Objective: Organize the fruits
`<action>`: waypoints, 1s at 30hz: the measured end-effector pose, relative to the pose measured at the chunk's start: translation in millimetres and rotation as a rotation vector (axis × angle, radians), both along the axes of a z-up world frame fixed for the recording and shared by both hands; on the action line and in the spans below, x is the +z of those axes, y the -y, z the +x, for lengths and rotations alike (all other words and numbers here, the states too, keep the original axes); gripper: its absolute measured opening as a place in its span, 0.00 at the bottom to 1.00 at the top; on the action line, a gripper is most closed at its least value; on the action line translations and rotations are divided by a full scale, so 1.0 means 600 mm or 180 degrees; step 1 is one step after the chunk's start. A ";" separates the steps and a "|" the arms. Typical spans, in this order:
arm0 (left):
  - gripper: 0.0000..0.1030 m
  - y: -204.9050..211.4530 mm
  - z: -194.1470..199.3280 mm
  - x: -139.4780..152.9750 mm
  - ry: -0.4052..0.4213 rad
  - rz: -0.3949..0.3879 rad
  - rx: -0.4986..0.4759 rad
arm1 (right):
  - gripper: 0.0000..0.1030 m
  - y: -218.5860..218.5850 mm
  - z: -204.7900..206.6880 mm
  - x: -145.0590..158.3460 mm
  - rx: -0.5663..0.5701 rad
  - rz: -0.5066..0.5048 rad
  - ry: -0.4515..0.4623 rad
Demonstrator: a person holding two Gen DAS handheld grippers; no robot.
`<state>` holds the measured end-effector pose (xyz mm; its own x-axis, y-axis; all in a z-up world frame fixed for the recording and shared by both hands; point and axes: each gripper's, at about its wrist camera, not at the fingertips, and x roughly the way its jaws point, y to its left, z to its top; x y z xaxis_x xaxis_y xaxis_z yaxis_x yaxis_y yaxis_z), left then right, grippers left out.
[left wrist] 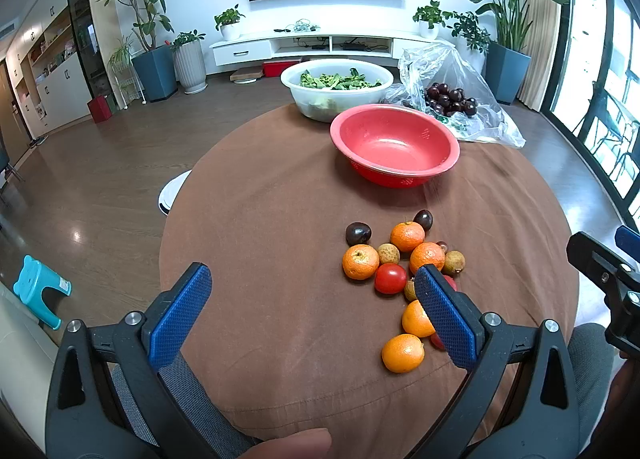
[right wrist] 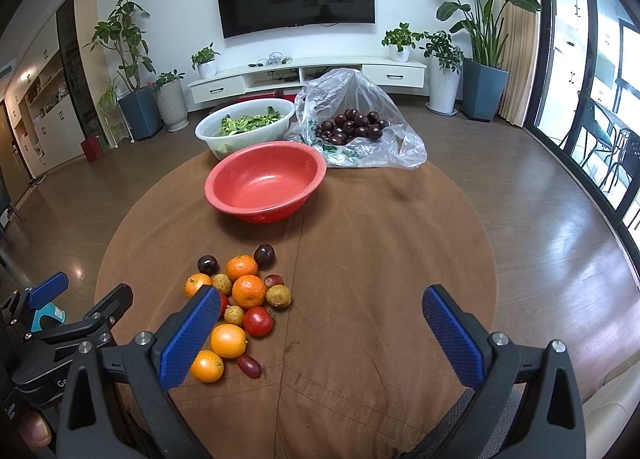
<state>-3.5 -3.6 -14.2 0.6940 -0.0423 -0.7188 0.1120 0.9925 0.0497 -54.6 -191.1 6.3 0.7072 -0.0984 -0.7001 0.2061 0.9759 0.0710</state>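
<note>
A loose pile of fruit lies on the round brown table (left wrist: 280,219): several oranges (left wrist: 360,261) (right wrist: 249,290), tomatoes (left wrist: 390,278) (right wrist: 258,321), dark plums (left wrist: 358,233) (right wrist: 264,254) and small tan longans (left wrist: 388,253) (right wrist: 278,296). An empty red bowl (left wrist: 394,145) (right wrist: 265,180) stands behind the pile. My left gripper (left wrist: 312,279) is open and empty, hovering left of the pile; its right finger hides some fruit. My right gripper (right wrist: 320,303) is open and empty, hovering right of the pile.
A white basin of green leaves (left wrist: 336,87) (right wrist: 246,129) and a clear plastic bag of dark plums (left wrist: 452,99) (right wrist: 356,127) sit at the table's far edge. Wood floor surrounds the table. A teal stool (left wrist: 40,289) stands at left.
</note>
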 end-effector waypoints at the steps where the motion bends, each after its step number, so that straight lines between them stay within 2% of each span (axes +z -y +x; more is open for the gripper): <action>1: 1.00 0.000 0.000 0.000 -0.0002 -0.0003 -0.0001 | 1.00 0.000 0.000 0.001 0.0001 0.0001 -0.0001; 9: 1.00 0.003 -0.001 0.002 -0.0019 -0.0057 -0.0070 | 1.00 0.000 -0.001 -0.001 0.0001 0.0007 0.0002; 13: 1.00 -0.007 0.000 -0.001 -0.0023 -0.0185 -0.0147 | 1.00 0.004 -0.004 0.000 0.0007 0.0008 -0.0007; 17: 1.00 -0.020 0.002 -0.007 -0.0024 -0.0305 -0.0420 | 1.00 0.000 -0.006 -0.014 0.0017 0.0071 -0.0007; 21: 1.00 -0.028 0.006 -0.029 -0.0215 -0.0562 -0.0816 | 1.00 0.012 -0.008 -0.018 0.0016 0.0208 -0.0007; 26: 1.00 -0.021 -0.009 -0.066 -0.0290 -0.0177 -0.0969 | 1.00 0.029 -0.012 -0.030 0.0113 0.0429 0.0029; 30: 1.00 -0.008 -0.022 -0.091 -0.0357 0.0015 -0.1271 | 1.00 0.033 -0.012 -0.055 0.0263 0.0633 -0.0126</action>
